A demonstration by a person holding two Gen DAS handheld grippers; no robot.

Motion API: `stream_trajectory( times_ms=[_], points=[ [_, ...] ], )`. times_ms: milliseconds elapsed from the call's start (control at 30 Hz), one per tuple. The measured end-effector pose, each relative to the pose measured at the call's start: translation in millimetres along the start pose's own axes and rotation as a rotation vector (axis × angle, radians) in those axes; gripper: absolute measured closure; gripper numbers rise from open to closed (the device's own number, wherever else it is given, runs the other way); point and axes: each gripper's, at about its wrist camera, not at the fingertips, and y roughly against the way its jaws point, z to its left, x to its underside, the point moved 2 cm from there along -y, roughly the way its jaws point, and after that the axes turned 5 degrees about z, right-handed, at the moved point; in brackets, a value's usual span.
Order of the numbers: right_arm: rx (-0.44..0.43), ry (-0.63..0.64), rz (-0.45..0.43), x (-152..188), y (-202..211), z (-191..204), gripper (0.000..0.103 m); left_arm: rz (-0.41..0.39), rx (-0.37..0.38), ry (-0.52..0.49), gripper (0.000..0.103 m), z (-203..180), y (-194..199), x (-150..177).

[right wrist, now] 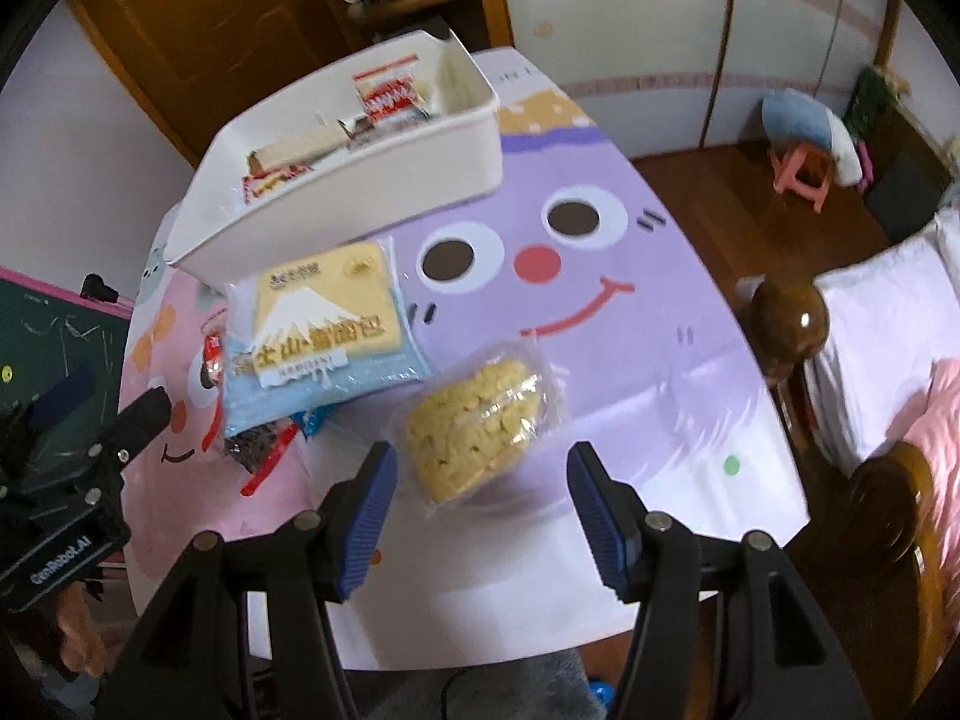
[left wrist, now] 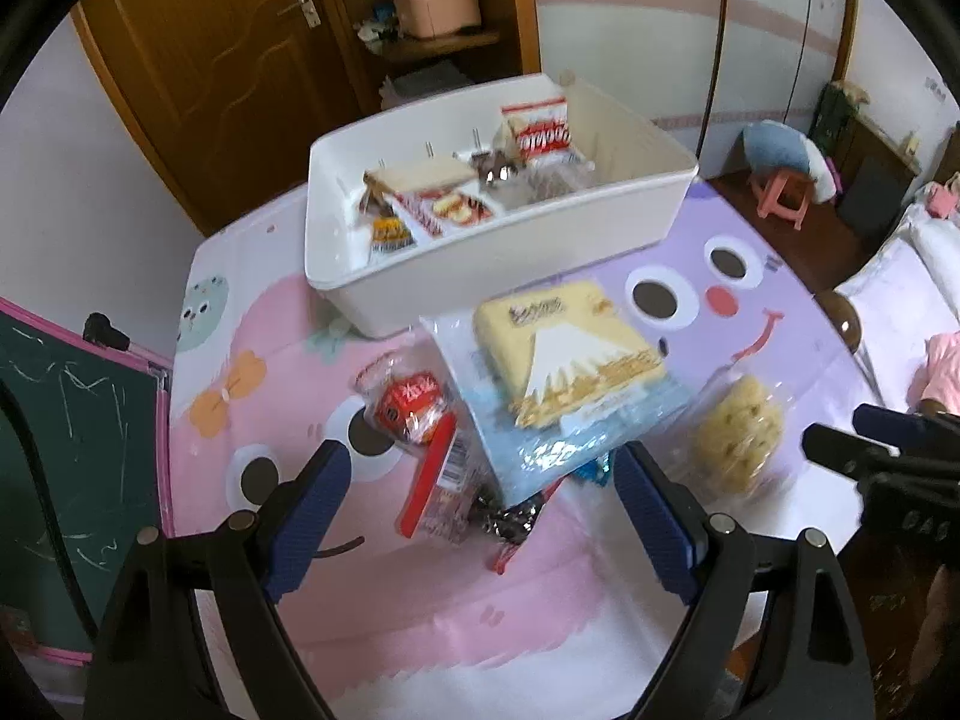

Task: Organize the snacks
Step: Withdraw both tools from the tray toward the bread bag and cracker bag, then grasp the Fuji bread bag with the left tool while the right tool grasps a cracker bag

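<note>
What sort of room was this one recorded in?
Most likely a home bedroom: a bed with white and pink bedding beside the table, a wooden door, and a small pink stool on the wood floor. The cartoon tablecloth suggests a child's room.

A desk [right wrist: 630, 312] is covered by a cartoon cloth, purple with a smiling face on one side and pink on the other. Behind it stands a brown wooden door [left wrist: 198, 60]. A green chalkboard [left wrist: 66, 420] with a pink frame leans at the left. A pink stool [right wrist: 804, 171] sits on the wooden floor, and a bed [right wrist: 888, 324] with pale bedding lies at the right.
</note>
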Motion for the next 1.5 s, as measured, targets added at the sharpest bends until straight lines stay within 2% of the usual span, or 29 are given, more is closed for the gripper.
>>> stream_trajectory(
  times_ms=[200, 367, 567, 700, 867, 1000, 1267, 1433, 1500],
  points=[
    [-0.059, -0.107, 0.046, 0, -19, -21, 0.044, 0.04, 0.004, 0.0, 0.014, 5, -23, 2],
    [-0.127, -0.21, 0.107, -7, -40, -31, 0.044, 0.073, 0.065, 0.032, 0.014, 10, -36, -4],
    [-0.164, -0.348, 0.176, -10, -70, -39, 0.044, 0.101, 0.145, 0.052, 0.014, 7, -50, -22],
    [-0.208, -0.395, 0.189, -10, -80, -39, 0.043, 0.122, 0.166, 0.064, 0.014, 3, -63, -33],
    [-0.189, -0.357, 0.189, -17, -86, -25, 0.04, 0.159, 0.195, 0.087, 0.014, -1, -83, -42],
    [-0.137, -0.27, 0.17, -23, -88, -9, 0.041, 0.205, 0.212, 0.118, 0.014, -4, -101, -47],
    [-0.06, -0.107, 0.131, -27, -86, 18, 0.045, 0.234, 0.196, 0.123, 0.014, -17, -122, -59],
    [-0.069, -0.081, 0.141, -29, -89, 23, 0.046, 0.247, 0.165, 0.136, 0.003, -22, -137, -72],
    [-0.081, -0.073, 0.144, -30, -88, 20, 0.05, 0.257, 0.146, 0.134, 0.0, -27, -143, -76]
  ],
)
